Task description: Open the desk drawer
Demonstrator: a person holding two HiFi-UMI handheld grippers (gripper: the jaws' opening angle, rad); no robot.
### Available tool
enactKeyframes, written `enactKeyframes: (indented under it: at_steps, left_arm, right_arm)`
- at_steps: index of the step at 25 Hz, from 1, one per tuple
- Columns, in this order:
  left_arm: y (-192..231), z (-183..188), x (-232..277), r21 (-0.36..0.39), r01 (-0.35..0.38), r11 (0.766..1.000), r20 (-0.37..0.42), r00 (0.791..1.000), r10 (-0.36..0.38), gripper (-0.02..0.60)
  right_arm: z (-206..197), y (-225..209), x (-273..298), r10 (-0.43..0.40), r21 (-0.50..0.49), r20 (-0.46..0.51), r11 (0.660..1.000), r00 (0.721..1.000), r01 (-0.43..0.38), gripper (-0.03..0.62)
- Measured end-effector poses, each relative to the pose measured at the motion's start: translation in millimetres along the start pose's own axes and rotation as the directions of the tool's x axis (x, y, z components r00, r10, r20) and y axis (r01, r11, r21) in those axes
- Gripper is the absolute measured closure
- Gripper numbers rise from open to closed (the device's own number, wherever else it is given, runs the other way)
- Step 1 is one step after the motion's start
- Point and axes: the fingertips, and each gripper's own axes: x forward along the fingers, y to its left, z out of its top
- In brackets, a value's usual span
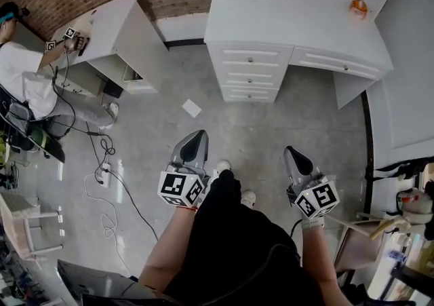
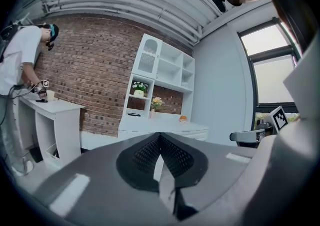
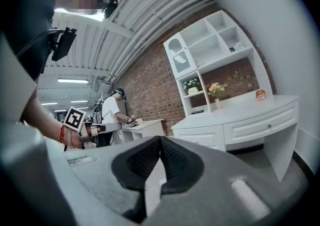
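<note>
The wide drawer (image 1: 341, 64) sits directly under the tabletop (image 1: 291, 23) of the white desk (image 1: 347, 91), on the kneehole side, with a stack of drawers (image 1: 249, 72) beside it under the same top. All of them look shut.

Expect a stiff, painted front that will not flex. It should slide straight out on its runners with modest resistance, though what it holds, and so its weight, cannot be seen. The only sensible purchase is the small knob (image 3: 268, 126) at the middle of the front. It looks hard and smooth, so close squarely around it and pull level, away from the desk. An off-axis tug could slip off or rack the drawer.

On the tabletop, a small orange object (image 1: 359, 7) rests toward the far end, clear of the drawer's path. A sheet of paper (image 1: 192, 108) lies on the floor (image 1: 271, 128) in front of the desk.

Your left hand-held gripper (image 1: 201, 134) and right hand-held gripper (image 1: 291, 150) both hang well short of the desk, jaws closed together and gripping nothing. You will need to part one pair before reaching the knob.
</note>
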Motion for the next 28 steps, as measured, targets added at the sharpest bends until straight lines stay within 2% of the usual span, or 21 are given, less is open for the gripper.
enactKeyframes:
  at_steps: [7, 15, 20, 28]
  left_arm:
    - [0, 11, 53, 0.030, 0.050, 0.998, 0.005, 0.999, -0.050, 0.580]
    - [27, 29, 123, 0.020, 0.088, 0.996, -0.012, 0.996, -0.087, 0.580]
    - [53, 14, 151, -0.002, 0.106, 0.994, -0.063, 0.992, -0.106, 0.580]
    - [94, 4, 208, -0.040, 0.145, 0.989, -0.102, 0.984, -0.149, 0.580]
  right_arm:
    - [10, -37, 27, -0.031, 0.003, 0.012, 1.000, 0.999, 0.031, 0.592]
    - [34, -75, 87, -0.080, 0.013, 0.007, 0.997, 0.997, 0.080, 0.592]
    - [22, -84, 125, -0.105, 0.043, -0.020, 0.993, 0.994, 0.106, 0.592]
    - [12, -102, 185, -0.135, 0.067, -0.066, 0.988, 0.989, 0.139, 0.592]
